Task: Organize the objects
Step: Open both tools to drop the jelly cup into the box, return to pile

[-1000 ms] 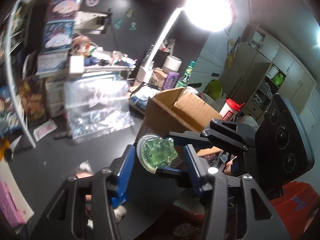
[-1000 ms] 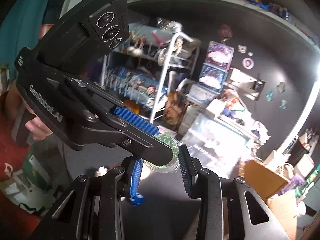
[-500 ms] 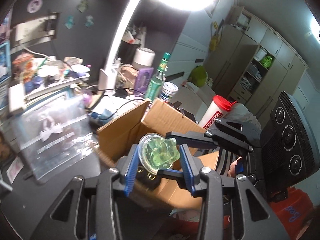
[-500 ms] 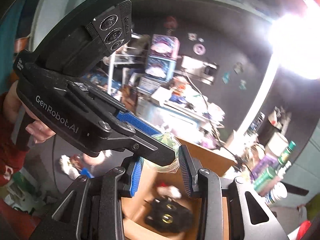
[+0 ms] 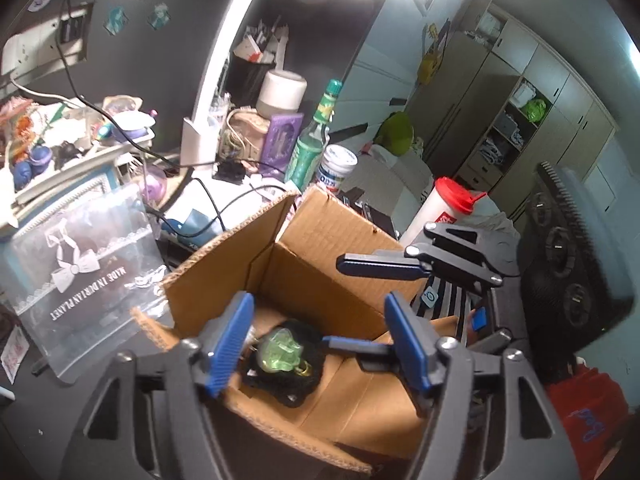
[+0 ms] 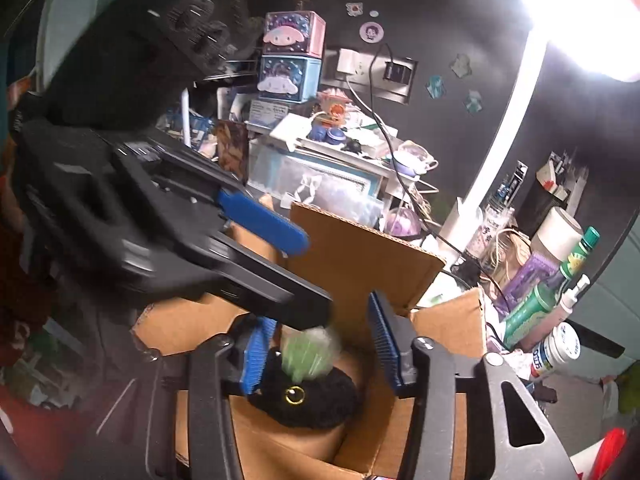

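An open cardboard box [image 5: 320, 248] [image 6: 360, 248] lies below both grippers. Inside it a black plush toy [image 5: 296, 384] [image 6: 320, 404] with a gold eye rests on the bottom. A translucent green trinket in a clear wrap [image 5: 280, 354] sits on the plush; in the right wrist view the trinket [image 6: 310, 354] is blurred just above it. My left gripper [image 5: 318, 344] [image 6: 294, 264] hangs over the box with its jaws opening, its pads clear of the trinket. My right gripper [image 6: 320, 350] [image 5: 362, 308] crosses it from the right, jaws also opening, nothing pressed between them.
A clear plastic pouch with a white bow print [image 5: 80, 280] stands left of the box. Behind the box are a green bottle [image 5: 312, 148], a white jar [image 5: 338, 168] and a red-lidded cup [image 5: 444, 208]. Cables, a lamp post and cluttered shelves fill the back.
Both grippers carried the green trinket from over the dark table to above the box. Their jaws then spread and the trinket dropped onto the black plush.
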A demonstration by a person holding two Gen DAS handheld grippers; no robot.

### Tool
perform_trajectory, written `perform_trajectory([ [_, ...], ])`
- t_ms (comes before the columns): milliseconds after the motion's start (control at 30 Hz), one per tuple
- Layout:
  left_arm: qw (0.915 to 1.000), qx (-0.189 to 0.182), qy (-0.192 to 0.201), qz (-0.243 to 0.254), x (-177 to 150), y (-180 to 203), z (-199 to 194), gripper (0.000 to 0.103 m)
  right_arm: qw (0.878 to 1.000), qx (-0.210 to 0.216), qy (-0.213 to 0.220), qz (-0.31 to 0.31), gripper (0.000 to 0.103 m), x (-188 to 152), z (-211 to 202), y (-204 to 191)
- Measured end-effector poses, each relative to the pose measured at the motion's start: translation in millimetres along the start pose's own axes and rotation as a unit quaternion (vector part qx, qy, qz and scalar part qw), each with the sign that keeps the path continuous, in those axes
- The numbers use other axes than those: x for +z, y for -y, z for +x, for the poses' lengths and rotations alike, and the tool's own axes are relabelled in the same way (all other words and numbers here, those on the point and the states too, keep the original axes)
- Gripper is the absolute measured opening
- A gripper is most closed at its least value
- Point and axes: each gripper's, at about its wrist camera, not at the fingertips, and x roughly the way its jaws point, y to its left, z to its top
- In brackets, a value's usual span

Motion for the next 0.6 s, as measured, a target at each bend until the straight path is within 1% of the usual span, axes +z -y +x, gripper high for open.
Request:
perform_trajectory([
  [100, 0.9998, 0.015, 0.013, -0.008, -2, -5, -13, 0.071, 1.0, -0.001, -0.001, 0.006, 0.044, 0, -1, 2],
  [300, 0.9985, 0.039, 0.035, -0.018, -14, -13, -38, 0.072, 1.0, -0.006, -0.002, 0.004, 0.047, 2, -3, -3],
  [367, 0.9975, 0.048, 0.046, -0.021, -19, -15, -49, 0.075, 1.0, -0.007, -0.003, 0.002, 0.047, 4, -3, -7],
  [500, 0.9951, 0.065, 0.069, -0.028, -34, -23, -76, 0.076, 1.0, 0.0, -0.002, -0.005, 0.047, 11, -6, -19],
  [600, 0.9917, 0.089, 0.087, -0.032, -48, -28, -97, 0.079, 1.0, 0.013, 0.003, -0.011, 0.047, 19, -8, -34],
])
